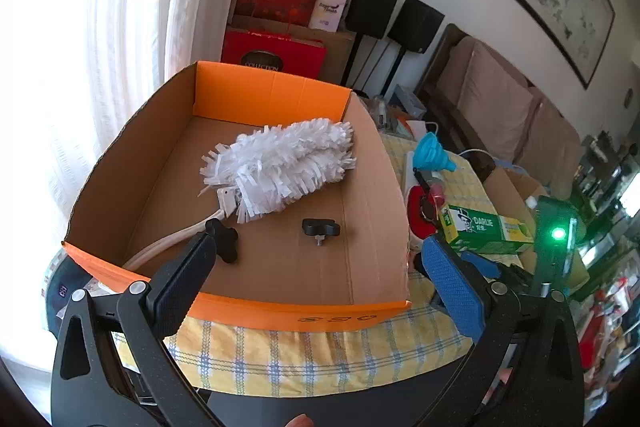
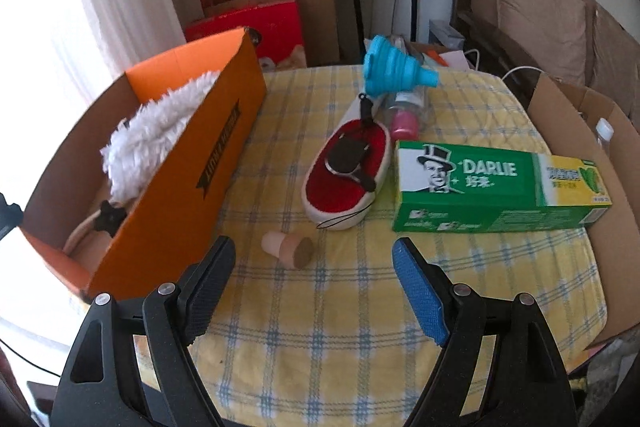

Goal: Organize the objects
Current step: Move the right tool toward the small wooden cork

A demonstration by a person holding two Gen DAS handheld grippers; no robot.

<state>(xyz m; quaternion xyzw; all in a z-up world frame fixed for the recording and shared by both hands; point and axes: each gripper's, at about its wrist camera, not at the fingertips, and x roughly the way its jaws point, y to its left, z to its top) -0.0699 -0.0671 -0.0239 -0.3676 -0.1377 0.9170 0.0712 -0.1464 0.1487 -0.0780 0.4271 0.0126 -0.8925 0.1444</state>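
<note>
Fig.: two wrist views, sorting in progress. We see the left hand-held gripper [image 1: 320, 251] spread wide w/ nothing between its fingers, poised over the near rim of the orange box [image 1: 280, 309], which already holds a white duster [image 1: 280, 163] and two black knobs [image 1: 320, 228]. The right hand-held gripper [image 2: 316, 251] is likewise released and empty, aimed down at the checked surface [image 2: 320, 327], w/ a small cork stopper [image 2: 289, 250] lying between its fingertips but untouched. Still outside the box, on the surface: red brush [image 2: 348, 175], green toothpaste carton [image 2: 496, 187], blue funnel [image 2: 394, 69]. In our judgement the stopper is the next pick. Risks: it lies on its side, so an off-centre squeeze could roll or squirt it toward the surface edge; the left finger sits close to the box wall, so approx. any sideways drift could nudge the box.
</note>
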